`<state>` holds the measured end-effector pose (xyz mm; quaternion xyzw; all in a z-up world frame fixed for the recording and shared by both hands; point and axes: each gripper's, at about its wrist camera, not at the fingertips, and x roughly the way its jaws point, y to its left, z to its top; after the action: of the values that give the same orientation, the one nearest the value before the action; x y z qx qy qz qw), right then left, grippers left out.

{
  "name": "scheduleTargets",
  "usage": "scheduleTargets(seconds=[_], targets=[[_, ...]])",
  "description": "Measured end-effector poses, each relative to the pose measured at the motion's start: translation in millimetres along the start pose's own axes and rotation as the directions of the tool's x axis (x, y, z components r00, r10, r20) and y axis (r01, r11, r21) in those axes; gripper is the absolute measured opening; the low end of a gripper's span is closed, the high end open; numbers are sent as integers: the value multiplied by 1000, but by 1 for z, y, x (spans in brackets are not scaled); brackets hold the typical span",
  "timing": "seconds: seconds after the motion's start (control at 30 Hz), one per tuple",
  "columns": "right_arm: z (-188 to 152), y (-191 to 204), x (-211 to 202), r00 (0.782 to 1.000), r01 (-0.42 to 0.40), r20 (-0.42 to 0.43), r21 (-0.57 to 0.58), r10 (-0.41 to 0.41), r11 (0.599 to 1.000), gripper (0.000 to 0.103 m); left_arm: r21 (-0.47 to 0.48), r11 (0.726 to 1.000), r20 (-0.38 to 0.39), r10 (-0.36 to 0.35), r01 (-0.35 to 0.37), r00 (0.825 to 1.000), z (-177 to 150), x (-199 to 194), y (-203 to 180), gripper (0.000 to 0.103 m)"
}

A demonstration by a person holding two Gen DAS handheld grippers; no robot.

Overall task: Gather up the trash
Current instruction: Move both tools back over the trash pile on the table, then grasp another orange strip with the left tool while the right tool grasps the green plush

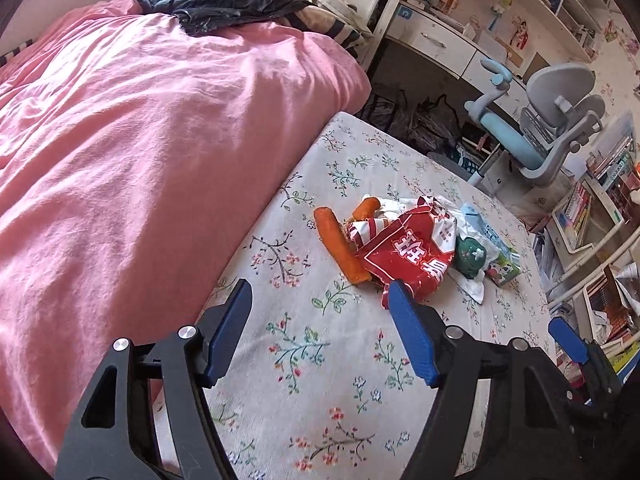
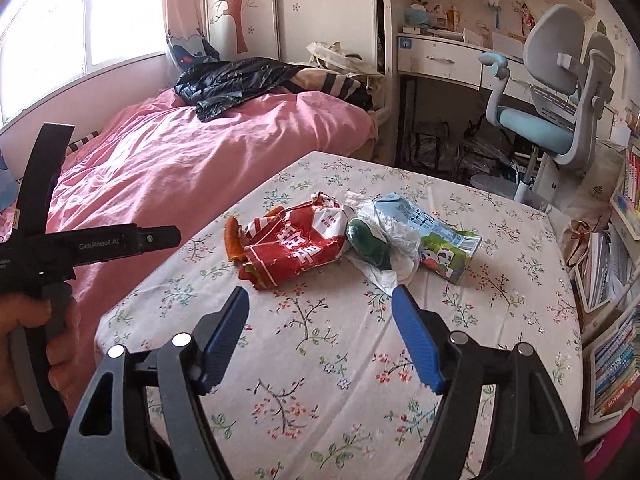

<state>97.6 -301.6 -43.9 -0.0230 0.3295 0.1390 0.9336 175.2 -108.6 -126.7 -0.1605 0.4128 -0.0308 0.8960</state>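
Note:
A small heap of trash lies on a floral-sheeted surface (image 1: 312,364) (image 2: 320,364). It holds a torn red snack bag (image 1: 404,252) (image 2: 292,248), two orange carrot pieces (image 1: 340,244) (image 2: 232,240), a dark green lump (image 1: 472,258) (image 2: 366,244), crumpled white plastic (image 2: 384,224) and a flattened blue-green milk carton (image 1: 496,248) (image 2: 444,240). My left gripper (image 1: 318,286) is open just short of the bag, its right fingertip overlapping the bag's near edge in the view. My right gripper (image 2: 320,292) is open in front of the heap, with nothing between its fingers.
A bed with a pink duvet (image 1: 140,140) (image 2: 180,168) borders the surface on the left, with a black jacket (image 1: 216,0) at its far end. Beyond stand a desk (image 2: 440,60) and a grey-blue chair (image 1: 552,128) (image 2: 560,92). Bookshelves (image 2: 616,352) line the right side.

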Motion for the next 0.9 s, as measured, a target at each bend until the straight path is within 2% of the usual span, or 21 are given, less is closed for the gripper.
scheduleTargets(seconds=[0.1,0.47,0.73,0.77,0.8,0.87,0.9], targets=[[4,-7,15,1000,-6,-14,11,6,1000,65,24,1000,-11,11,-10,1000,7,22,-10,65],[28,-9,63,1000,12,-24,-34,-13,999,59,6,1000,-62,29,-28,998,26,71,-11,56],[38,-22,85,998,19,-52,9,-19,1000,41,16,1000,-80,19,-18,997,30,86,-9,48],[38,-23,86,998,18,-59,12,-17,1000,36,15,1000,-78,14,-12,997,30,87,-9,48],[37,-24,87,998,12,-68,17,-11,1000,26,17,1000,-77,9,-8,997,31,88,-9,47],[36,-26,87,997,1,-73,26,1,1000,24,24,1000,-80,-6,8,997,32,91,-11,38],[37,-27,85,998,-5,-70,33,7,999,21,29,999,-91,-20,23,996,32,93,-12,25]])
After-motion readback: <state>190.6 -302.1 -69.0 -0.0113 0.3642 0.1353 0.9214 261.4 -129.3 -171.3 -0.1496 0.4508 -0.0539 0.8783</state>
